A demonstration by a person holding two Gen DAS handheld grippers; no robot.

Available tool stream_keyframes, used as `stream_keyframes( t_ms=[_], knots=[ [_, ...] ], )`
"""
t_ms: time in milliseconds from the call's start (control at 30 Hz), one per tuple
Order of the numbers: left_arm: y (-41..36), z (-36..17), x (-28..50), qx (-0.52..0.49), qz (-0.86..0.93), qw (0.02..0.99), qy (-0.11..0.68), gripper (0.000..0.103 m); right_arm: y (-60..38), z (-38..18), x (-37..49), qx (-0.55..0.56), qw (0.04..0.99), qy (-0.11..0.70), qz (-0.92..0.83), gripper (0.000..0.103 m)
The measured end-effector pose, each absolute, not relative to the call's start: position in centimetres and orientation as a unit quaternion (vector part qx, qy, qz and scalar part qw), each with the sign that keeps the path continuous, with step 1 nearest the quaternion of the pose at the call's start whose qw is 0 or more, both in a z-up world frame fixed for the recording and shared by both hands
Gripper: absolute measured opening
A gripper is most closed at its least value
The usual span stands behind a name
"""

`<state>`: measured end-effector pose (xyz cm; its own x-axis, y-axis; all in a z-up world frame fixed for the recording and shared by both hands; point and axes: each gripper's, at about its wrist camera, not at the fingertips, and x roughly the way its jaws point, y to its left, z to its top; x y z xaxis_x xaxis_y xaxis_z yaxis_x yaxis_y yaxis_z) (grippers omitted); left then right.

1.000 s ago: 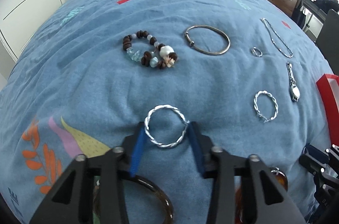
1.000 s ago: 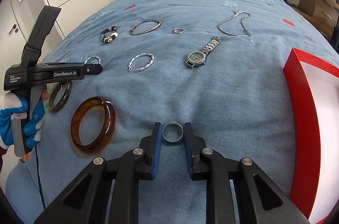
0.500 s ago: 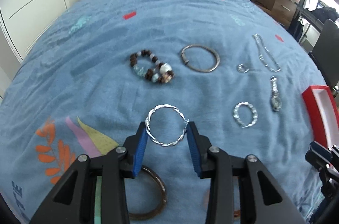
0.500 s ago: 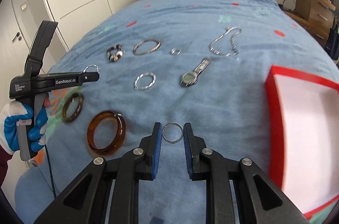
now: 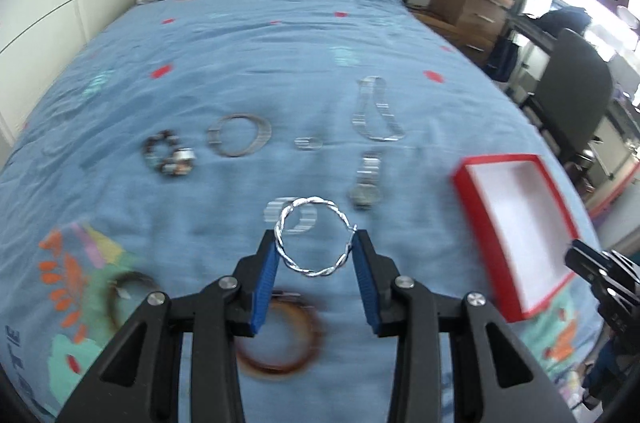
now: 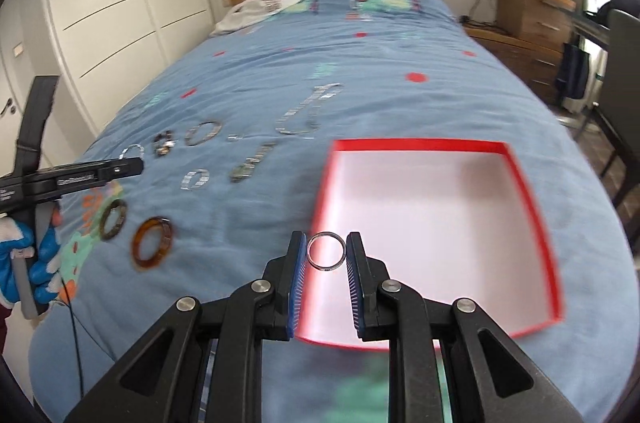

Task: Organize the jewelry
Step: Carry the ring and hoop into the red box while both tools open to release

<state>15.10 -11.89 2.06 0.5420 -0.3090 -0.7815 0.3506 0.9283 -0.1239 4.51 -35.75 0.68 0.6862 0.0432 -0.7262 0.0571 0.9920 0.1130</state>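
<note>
My left gripper point(image 5: 316, 255) is shut on a twisted silver hoop point(image 5: 314, 237) and holds it high above the blue bedspread. My right gripper point(image 6: 326, 255) is shut on a small silver ring point(image 6: 326, 250) and holds it over the near left edge of the red box point(image 6: 532, 191), whose white inside holds nothing. The box also shows at the right of the left wrist view point(image 5: 468, 179). The left gripper shows at the left of the right wrist view point(image 6: 120, 169).
On the bed lie a beaded bracelet point(image 5: 168, 157), a metal bangle point(image 5: 238, 135), a small ring point(image 5: 308, 143), a chain point(image 5: 374, 113), a watch point(image 5: 366, 183), a second twisted hoop point(image 5: 290, 217) and two brown bangles point(image 5: 280, 339) point(image 5: 124, 295). Nightstand point(image 5: 468, 7) and chair point(image 5: 576, 91) stand right.
Both grippers have lifted away from the bed with their pieces and swung right. The red box now lies under and ahead of the right gripper.
</note>
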Motion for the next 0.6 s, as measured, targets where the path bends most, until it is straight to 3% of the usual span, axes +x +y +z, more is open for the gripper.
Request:
stream_keyframes(
  t_ms=[300, 600],
  knots=[
    [-24.0, 1.5, 12.7, 0.047, -0.261, 0.851, 0.454, 0.035, -43.0, -0.7, 3.0, 0.072, 0.906, 0.415, -0.036, 0.020],
    [-33.1, -0.4, 15.3, 0.067, -0.287, 0.834, 0.467, 0.035, -46.8, -1.6, 8.1, 0.053, 0.902, 0.429, -0.006, 0.020]
  ],
)
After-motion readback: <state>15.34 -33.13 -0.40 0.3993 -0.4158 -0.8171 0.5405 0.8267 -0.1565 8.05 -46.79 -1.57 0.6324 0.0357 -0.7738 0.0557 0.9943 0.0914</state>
